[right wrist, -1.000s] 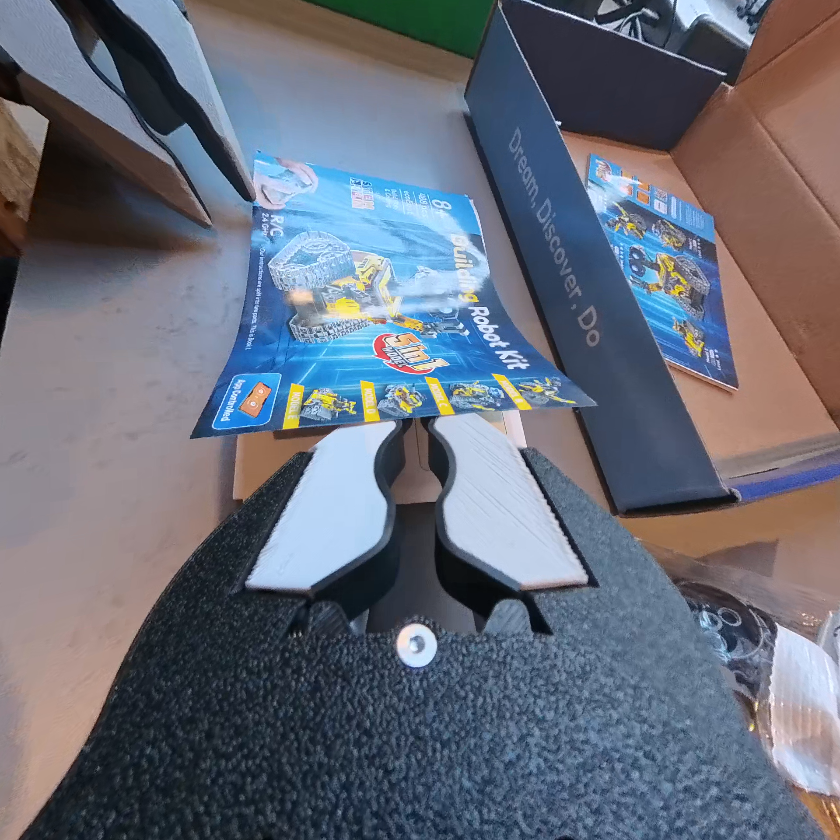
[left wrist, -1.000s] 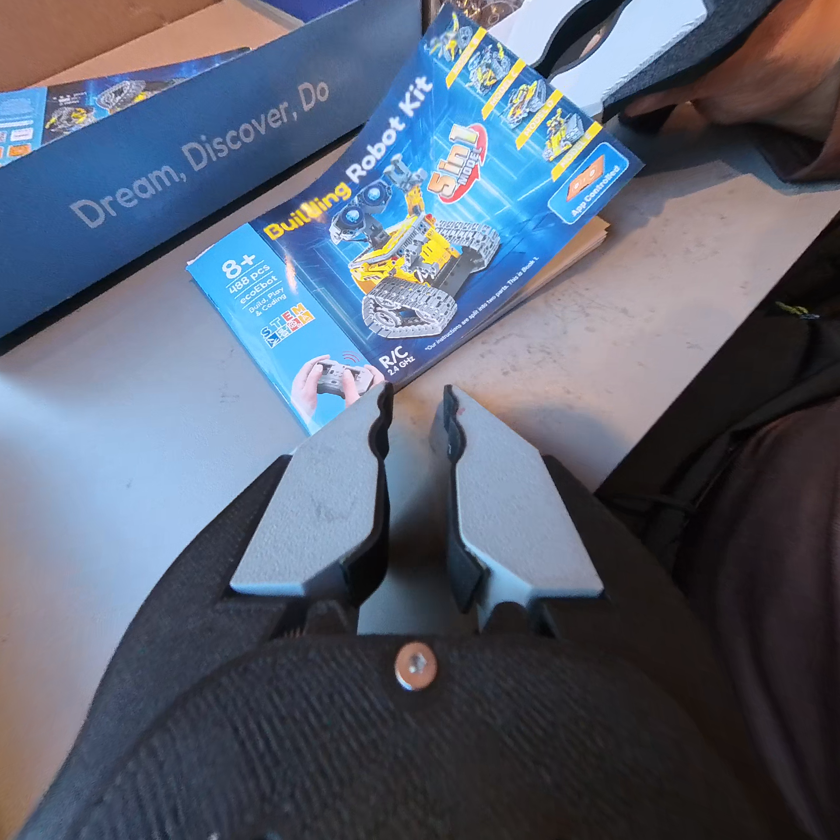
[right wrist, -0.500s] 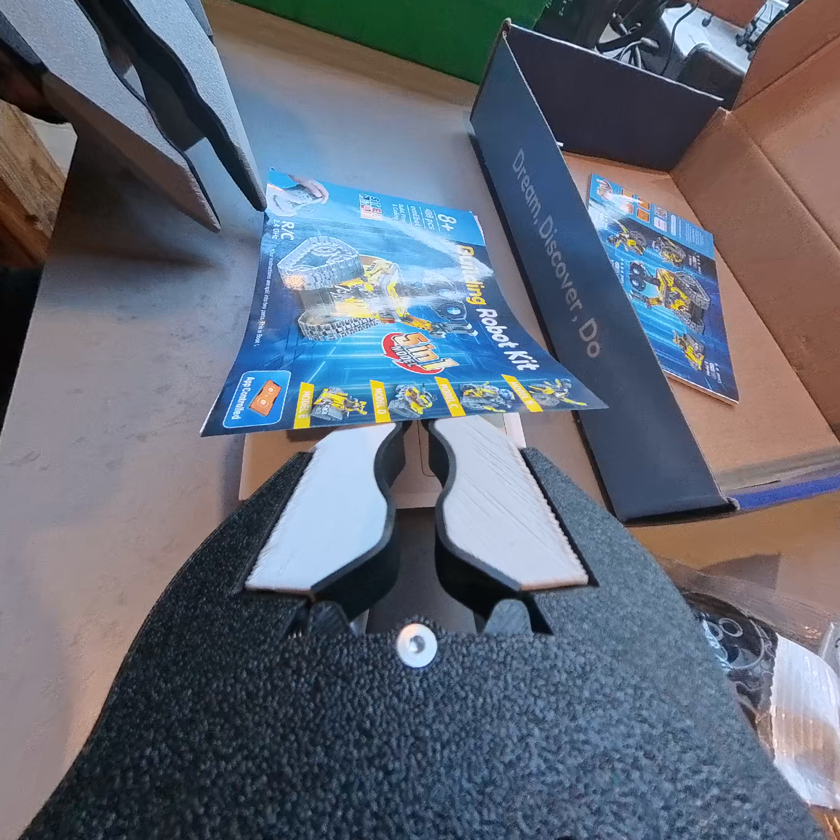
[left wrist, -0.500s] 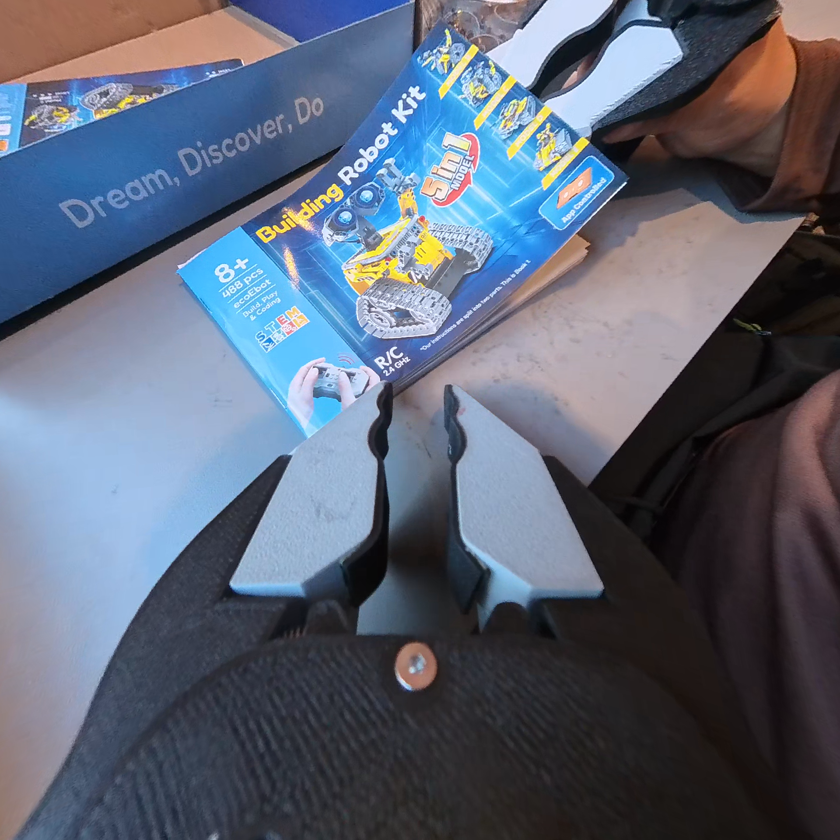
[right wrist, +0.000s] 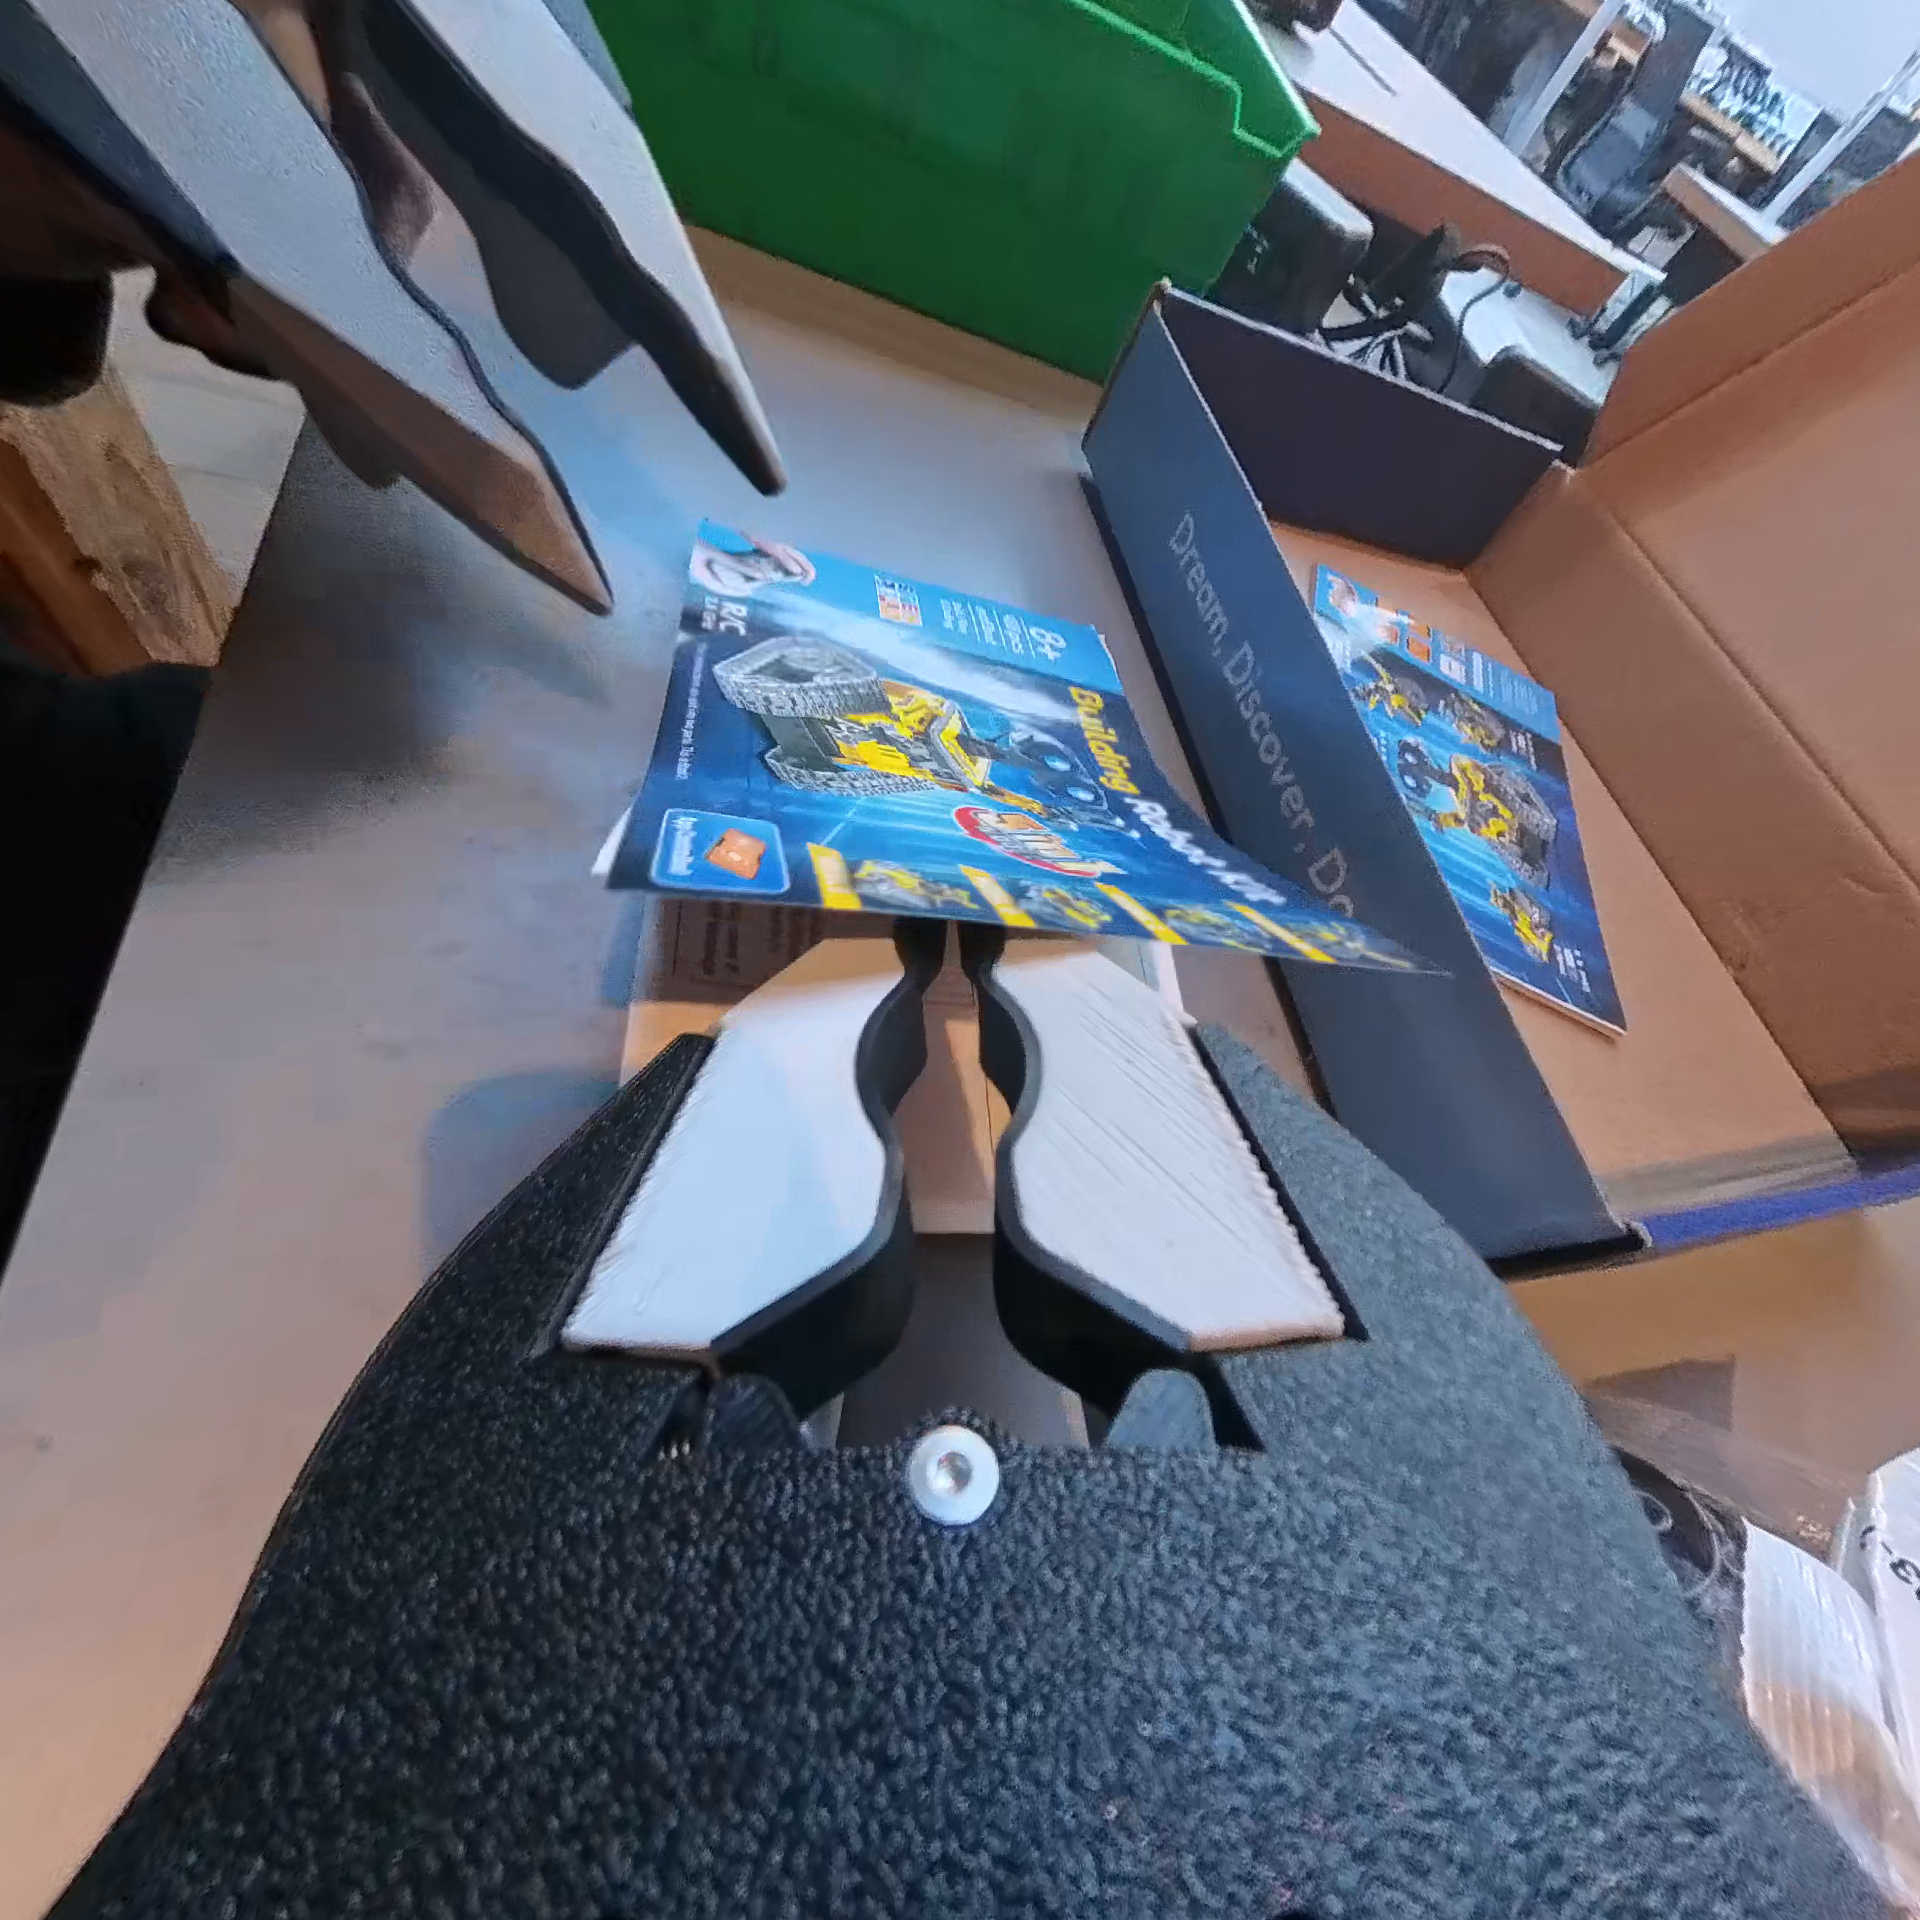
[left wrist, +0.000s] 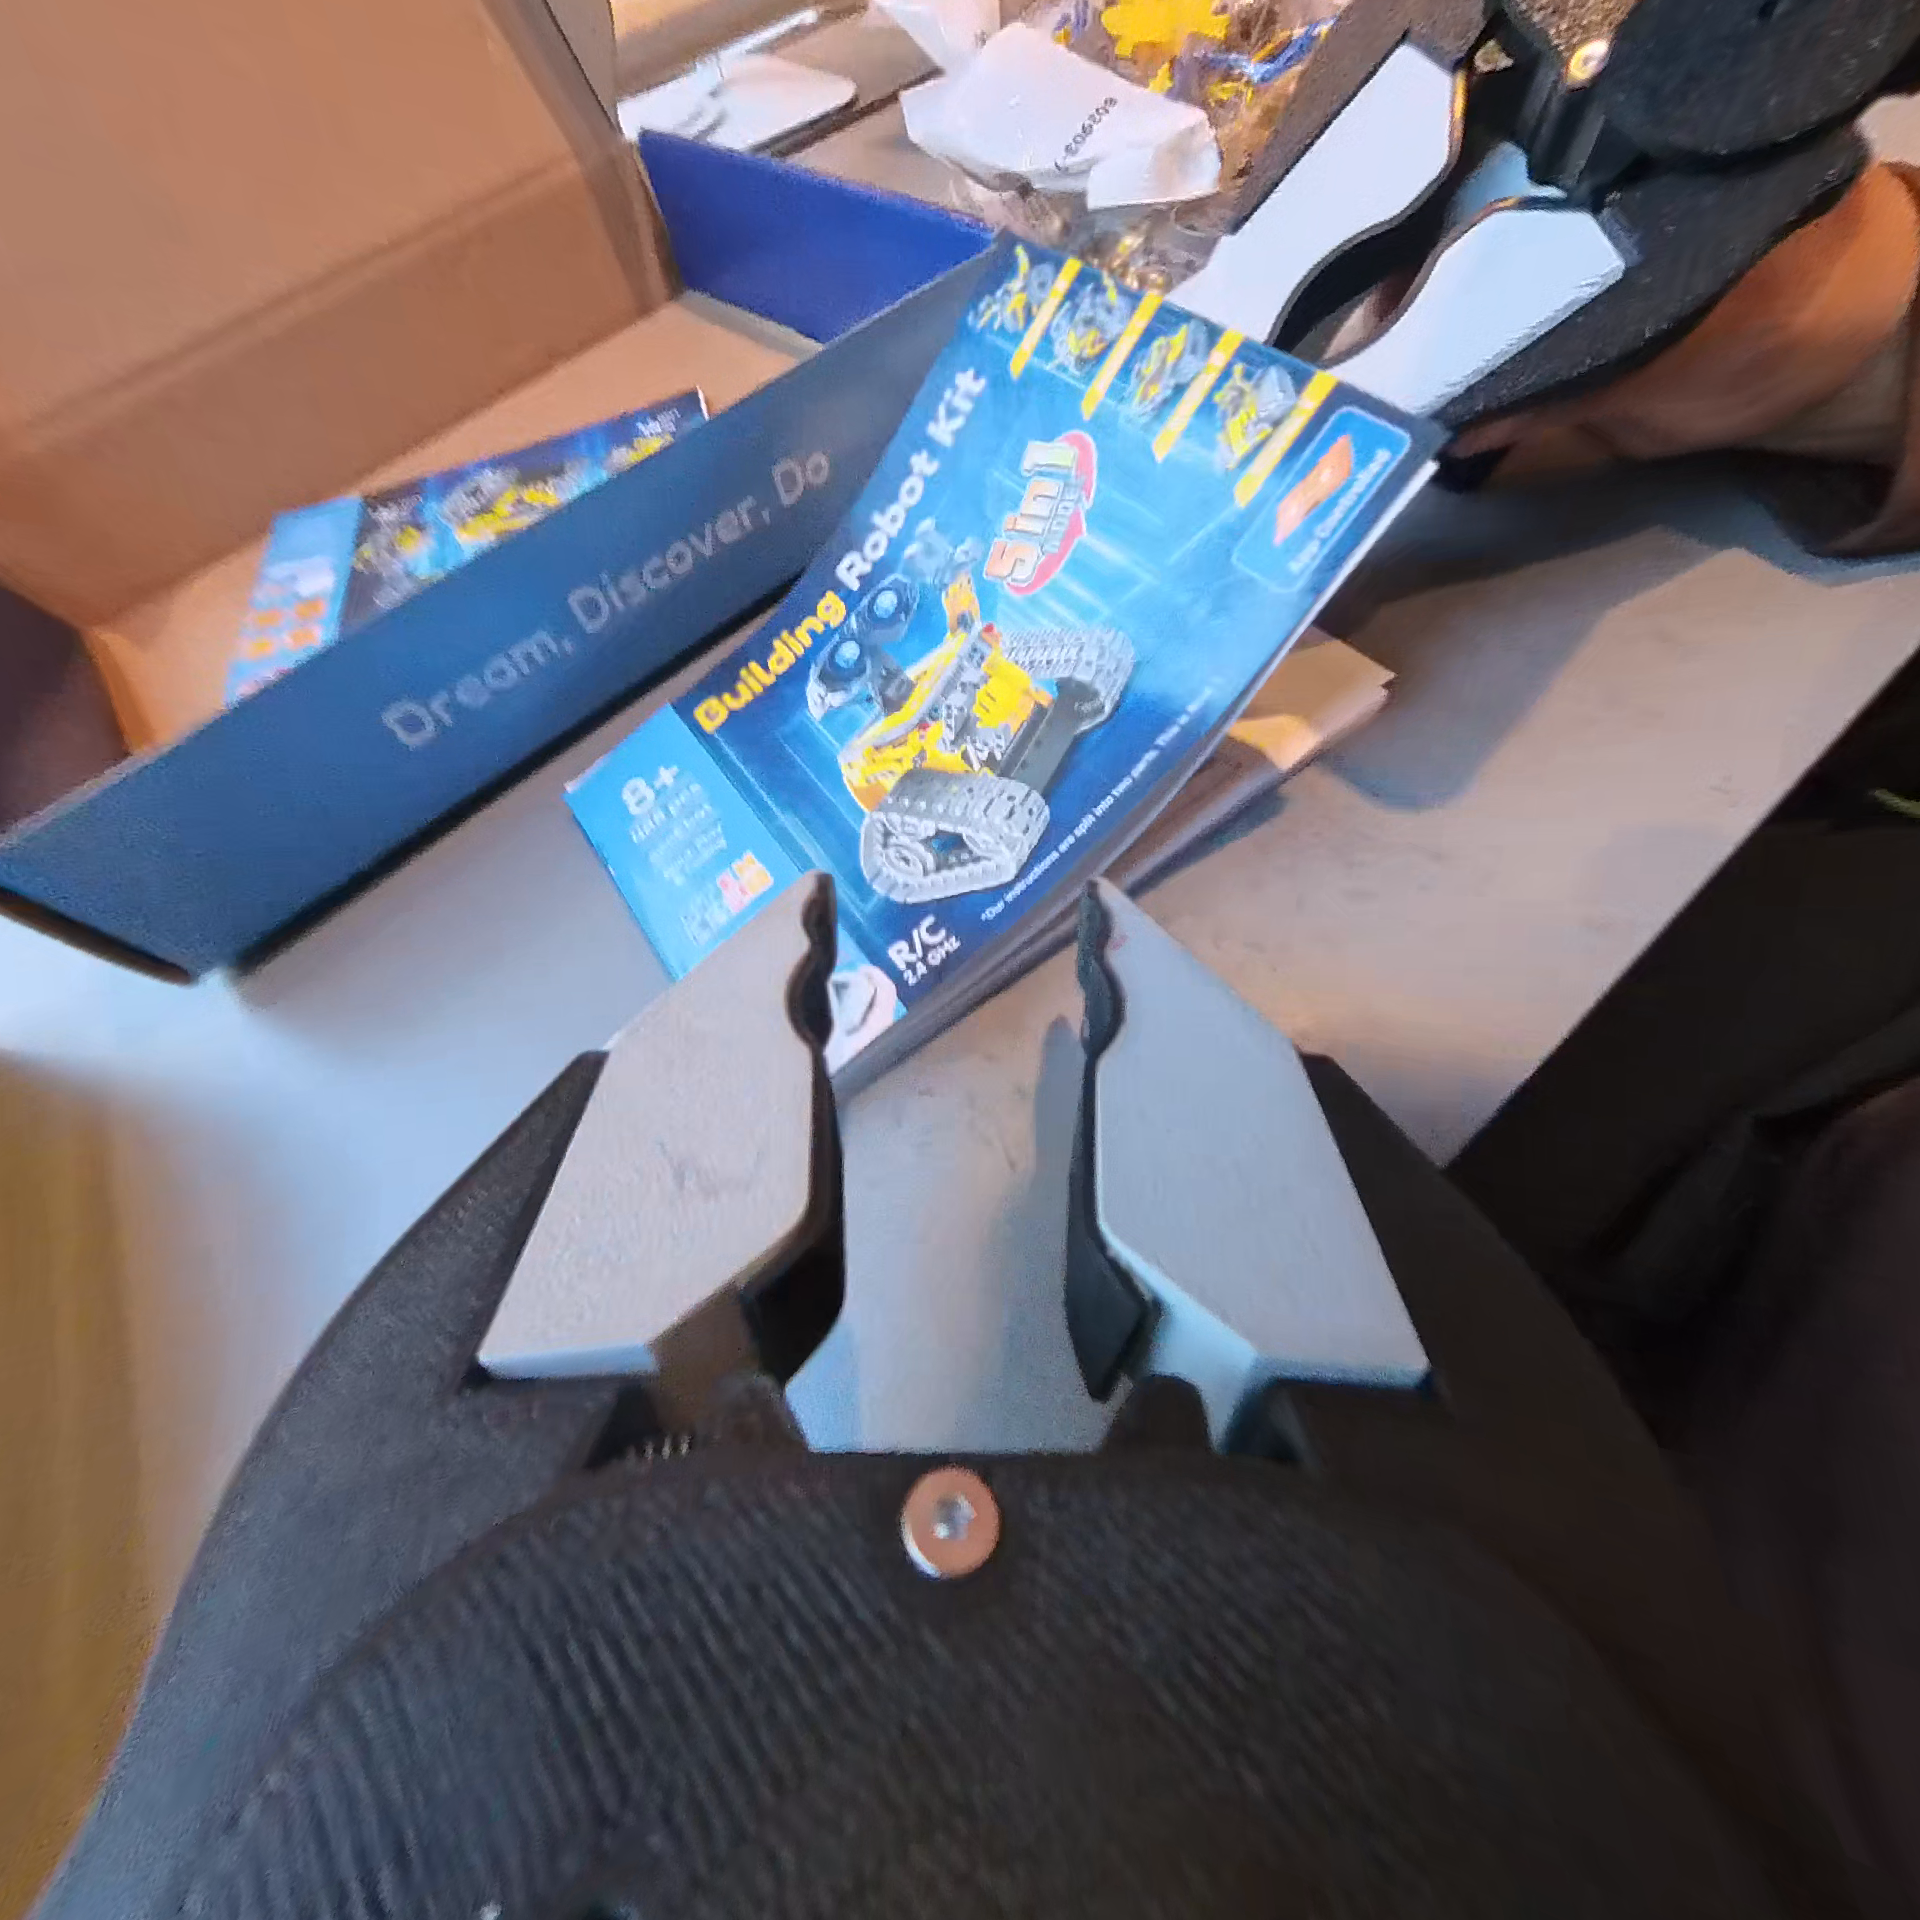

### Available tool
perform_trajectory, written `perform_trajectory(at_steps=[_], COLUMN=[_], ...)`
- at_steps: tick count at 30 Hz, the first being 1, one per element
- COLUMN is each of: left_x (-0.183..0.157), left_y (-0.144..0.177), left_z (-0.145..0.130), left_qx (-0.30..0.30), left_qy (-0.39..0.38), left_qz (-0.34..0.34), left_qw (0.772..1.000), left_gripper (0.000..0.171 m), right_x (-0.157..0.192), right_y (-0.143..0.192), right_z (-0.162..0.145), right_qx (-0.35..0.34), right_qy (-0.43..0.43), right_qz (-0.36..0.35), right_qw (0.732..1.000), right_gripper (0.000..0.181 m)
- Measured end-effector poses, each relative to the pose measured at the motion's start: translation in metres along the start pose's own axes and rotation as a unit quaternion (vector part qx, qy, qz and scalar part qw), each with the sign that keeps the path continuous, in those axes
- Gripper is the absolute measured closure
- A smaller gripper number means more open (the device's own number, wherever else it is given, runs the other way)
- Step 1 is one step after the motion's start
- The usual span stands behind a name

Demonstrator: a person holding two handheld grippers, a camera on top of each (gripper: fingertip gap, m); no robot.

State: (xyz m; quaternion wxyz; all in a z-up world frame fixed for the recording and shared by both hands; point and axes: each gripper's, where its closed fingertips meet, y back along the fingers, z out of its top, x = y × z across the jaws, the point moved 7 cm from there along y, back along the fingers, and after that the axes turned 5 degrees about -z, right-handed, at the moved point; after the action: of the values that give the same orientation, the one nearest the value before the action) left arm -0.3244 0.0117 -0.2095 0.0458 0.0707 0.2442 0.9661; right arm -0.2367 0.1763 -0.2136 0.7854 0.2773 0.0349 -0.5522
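Note:
A blue robot-kit booklet (left wrist: 987, 675) lies tilted on the grey table (left wrist: 1507, 790), its far edge raised. My right gripper (right wrist: 951, 935), with white fingers, is shut on that raised edge of the booklet (right wrist: 904, 769); it also shows at the top right of the left wrist view (left wrist: 1340, 343). My left gripper (left wrist: 951, 935), with grey fingers, is open, and the booklet's near corner lies between its fingertips. The left gripper also shows at the top left of the right wrist view (right wrist: 686, 545). A tan card (right wrist: 945, 1143) lies under the booklet.
A dark blue box flap (left wrist: 468, 727) with writing stands beside the booklet. Behind it an open cardboard box (right wrist: 1766, 675) holds a second booklet (right wrist: 1475, 790). A green bin (right wrist: 935, 135) stands at the back. Bags of parts (left wrist: 1091, 114) lie behind the right gripper. The table's edge (left wrist: 1662, 831) runs close on the right. My right fingertips sit around 10 centimetres from my left ones.
My left gripper has opened wider and moved forward onto the booklet's near corner. My right gripper has lifted the booklet's far edge higher.

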Motion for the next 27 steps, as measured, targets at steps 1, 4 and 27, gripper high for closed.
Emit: perform_trajectory(at_steps=[1, 4, 27], left_x=[-0.002, -0.011, -0.002], left_y=[-0.003, -0.015, -0.059], left_z=[0.004, 0.013, 0.038], left_qx=[0.001, 0.009, 0.046], left_qy=[-0.014, -0.042, -0.034], left_qz=[0.008, 0.009, 0.050], left_qw=[1.000, 0.999, 0.997], left_gripper=[0.126, 0.123, 0.171], right_x=[0.001, 0.003, 0.002], right_y=[0.000, -0.002, -0.012], right_z=[0.002, 0.010, 0.026], right_qx=[-0.005, -0.027, -0.068], right_qy=[0.000, -0.010, -0.061], right_qz=[-0.004, -0.006, -0.004], right_qw=[1.000, 1.000, 0.996], right_gripper=[0.180, 0.180, 0.174])
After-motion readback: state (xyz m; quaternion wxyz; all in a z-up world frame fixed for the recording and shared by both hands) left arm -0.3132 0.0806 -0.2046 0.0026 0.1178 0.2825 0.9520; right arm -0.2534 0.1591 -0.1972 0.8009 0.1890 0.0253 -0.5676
